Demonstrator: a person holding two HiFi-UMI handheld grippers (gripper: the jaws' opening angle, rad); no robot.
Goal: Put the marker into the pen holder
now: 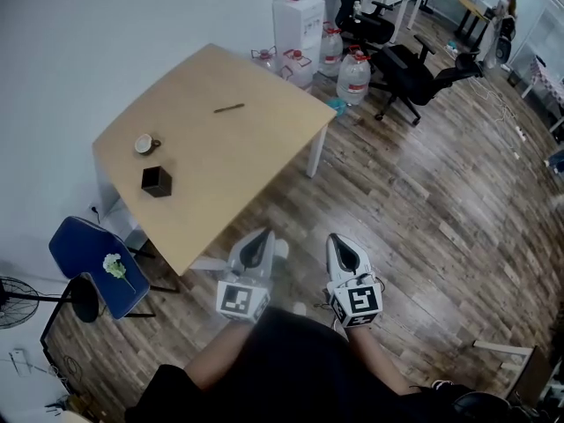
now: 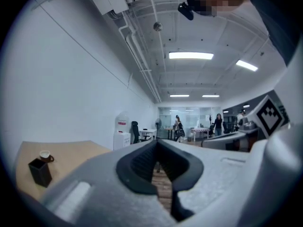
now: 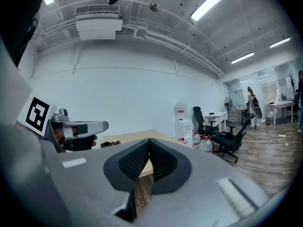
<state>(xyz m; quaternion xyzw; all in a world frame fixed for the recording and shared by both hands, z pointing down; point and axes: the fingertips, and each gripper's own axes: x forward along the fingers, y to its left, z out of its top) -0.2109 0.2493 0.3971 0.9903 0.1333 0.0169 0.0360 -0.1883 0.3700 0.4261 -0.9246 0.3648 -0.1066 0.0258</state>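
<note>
A dark marker [image 1: 229,107] lies on the far part of the light wooden table [image 1: 256,139]. The black square pen holder [image 1: 156,181] stands near the table's left side, and it also shows as the pen holder [image 2: 40,171] low on the left in the left gripper view. Both grippers hang over the wooden floor, short of the table's near corner. My left gripper [image 1: 263,234] and right gripper [image 1: 338,239] are both shut, with jaws meeting and nothing between them. In their own views, the left gripper [image 2: 157,144] and right gripper [image 3: 149,141] point toward the table.
A small cup [image 1: 145,144] sits on the table behind the pen holder. A blue chair [image 1: 97,263] and a fan [image 1: 13,302] stand left of the table. Water bottles [image 1: 352,73], a dispenser [image 1: 298,16] and black office chairs [image 1: 414,69] are beyond it.
</note>
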